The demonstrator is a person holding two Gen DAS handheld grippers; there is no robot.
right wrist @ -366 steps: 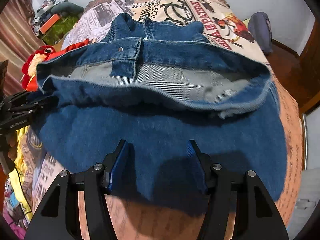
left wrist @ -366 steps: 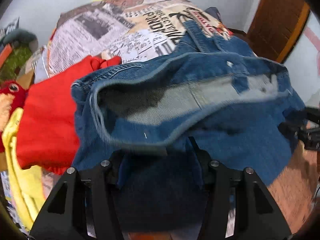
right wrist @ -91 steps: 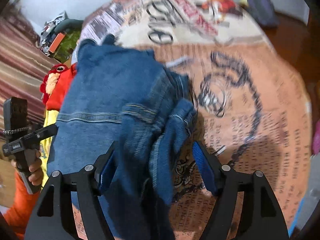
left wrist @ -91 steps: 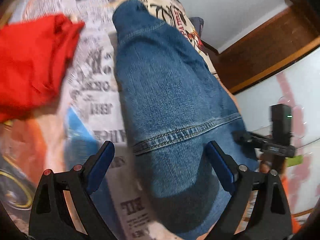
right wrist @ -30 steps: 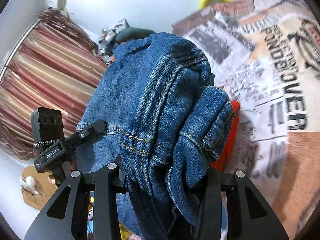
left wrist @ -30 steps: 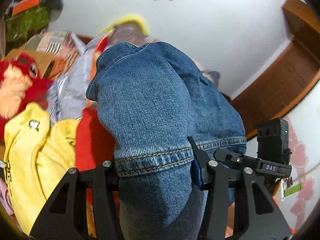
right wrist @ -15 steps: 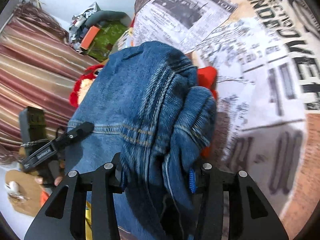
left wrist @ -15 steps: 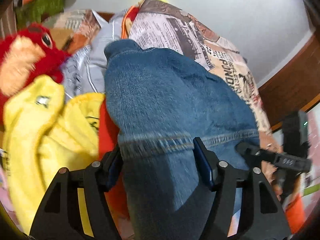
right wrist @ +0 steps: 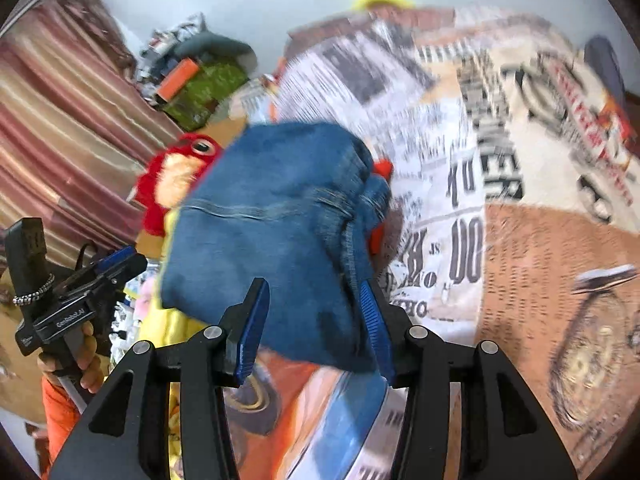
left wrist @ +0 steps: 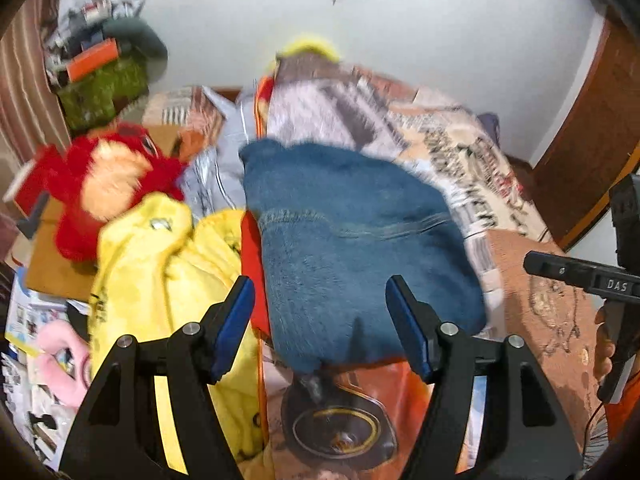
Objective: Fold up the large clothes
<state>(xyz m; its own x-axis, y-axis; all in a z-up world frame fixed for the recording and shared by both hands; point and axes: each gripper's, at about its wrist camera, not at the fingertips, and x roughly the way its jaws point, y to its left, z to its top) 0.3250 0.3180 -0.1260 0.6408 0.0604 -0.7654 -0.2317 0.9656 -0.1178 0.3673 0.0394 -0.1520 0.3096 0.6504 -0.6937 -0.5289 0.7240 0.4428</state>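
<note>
Left of the left jaws lies a yellow garment [left wrist: 168, 264], with a red plush toy [left wrist: 100, 188] beyond it and something pink [left wrist: 64, 356] at the far left; a strip of red cloth [left wrist: 250, 276] shows just inside the left finger. Far ahead, a green box [left wrist: 100, 92] stands by a striped curtain [right wrist: 60, 128] and a white wall [left wrist: 440, 40]; a newsprint bedspread [right wrist: 460, 160] spreads ahead and right of the right jaws, a dark cushion [right wrist: 604, 64] at its far right; a wooden door [left wrist: 592, 152] stands right.
</note>
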